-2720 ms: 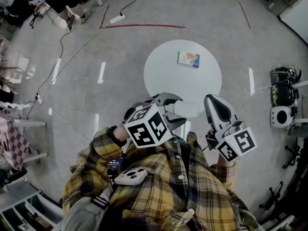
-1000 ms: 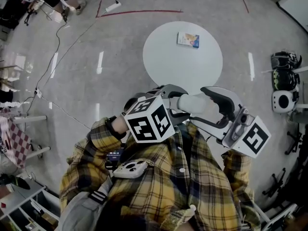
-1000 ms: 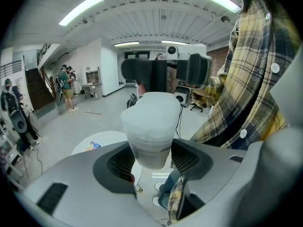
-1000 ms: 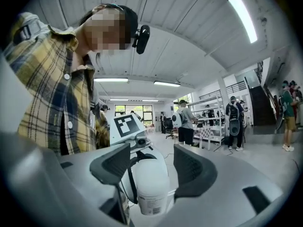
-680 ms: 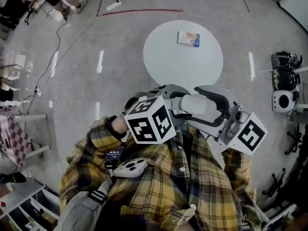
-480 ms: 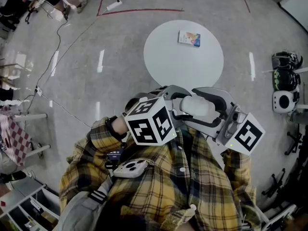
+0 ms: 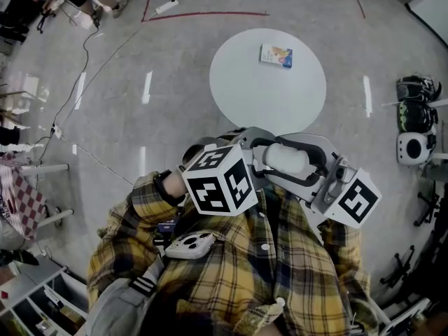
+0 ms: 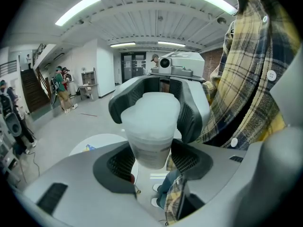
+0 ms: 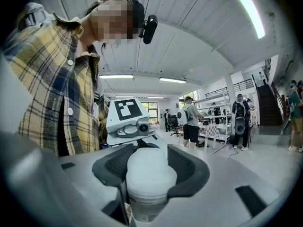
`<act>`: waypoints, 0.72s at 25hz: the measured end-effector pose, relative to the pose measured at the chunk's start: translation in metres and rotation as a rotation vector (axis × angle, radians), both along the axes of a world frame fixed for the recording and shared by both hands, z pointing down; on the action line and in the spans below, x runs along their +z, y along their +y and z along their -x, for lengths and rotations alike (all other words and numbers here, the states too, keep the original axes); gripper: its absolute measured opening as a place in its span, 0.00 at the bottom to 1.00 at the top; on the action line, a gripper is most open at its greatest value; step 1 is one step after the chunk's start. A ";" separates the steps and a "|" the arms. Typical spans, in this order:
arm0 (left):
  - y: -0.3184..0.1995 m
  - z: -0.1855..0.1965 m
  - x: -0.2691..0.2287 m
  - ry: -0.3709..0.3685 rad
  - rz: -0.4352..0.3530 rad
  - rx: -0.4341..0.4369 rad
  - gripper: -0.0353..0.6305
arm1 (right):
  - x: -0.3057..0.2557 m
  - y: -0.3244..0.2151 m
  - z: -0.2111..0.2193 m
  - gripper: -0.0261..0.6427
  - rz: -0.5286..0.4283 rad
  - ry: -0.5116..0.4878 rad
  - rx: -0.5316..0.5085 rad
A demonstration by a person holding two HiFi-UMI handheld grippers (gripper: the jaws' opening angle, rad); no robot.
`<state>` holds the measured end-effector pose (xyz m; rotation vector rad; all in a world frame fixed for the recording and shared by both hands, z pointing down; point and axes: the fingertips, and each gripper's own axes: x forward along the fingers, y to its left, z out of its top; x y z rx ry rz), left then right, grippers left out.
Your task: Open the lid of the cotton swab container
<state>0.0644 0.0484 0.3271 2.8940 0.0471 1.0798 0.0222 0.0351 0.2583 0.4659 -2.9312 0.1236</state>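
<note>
My left claw is clamping the cotton swab container by its body. My right claw, jaws just closing in, is gripping its lid. I'm holding it in the air, near the round desk.

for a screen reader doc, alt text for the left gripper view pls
The left gripper clamps a white cotton swab container by its body. The right gripper, jaws just closing, grips its lid from behind; a plaid shirt fills the right.

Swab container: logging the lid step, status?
Left tool shut on container. Right tool jaws just closing, now gripping lid. Lid not yet off. Nothing in the way.
</note>
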 end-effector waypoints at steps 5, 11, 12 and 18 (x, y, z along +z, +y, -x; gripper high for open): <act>0.004 0.001 0.000 -0.011 0.001 0.013 0.43 | -0.001 0.005 0.001 0.38 -0.032 -0.011 0.014; 0.010 -0.001 0.006 -0.031 -0.008 0.034 0.43 | 0.007 0.011 0.001 0.37 -0.025 0.043 -0.003; 0.011 -0.002 0.007 -0.034 -0.008 0.037 0.43 | 0.008 0.012 0.001 0.37 -0.019 0.051 -0.006; 0.014 -0.003 0.010 -0.035 0.021 0.044 0.42 | 0.011 0.012 -0.002 0.36 0.048 0.030 -0.001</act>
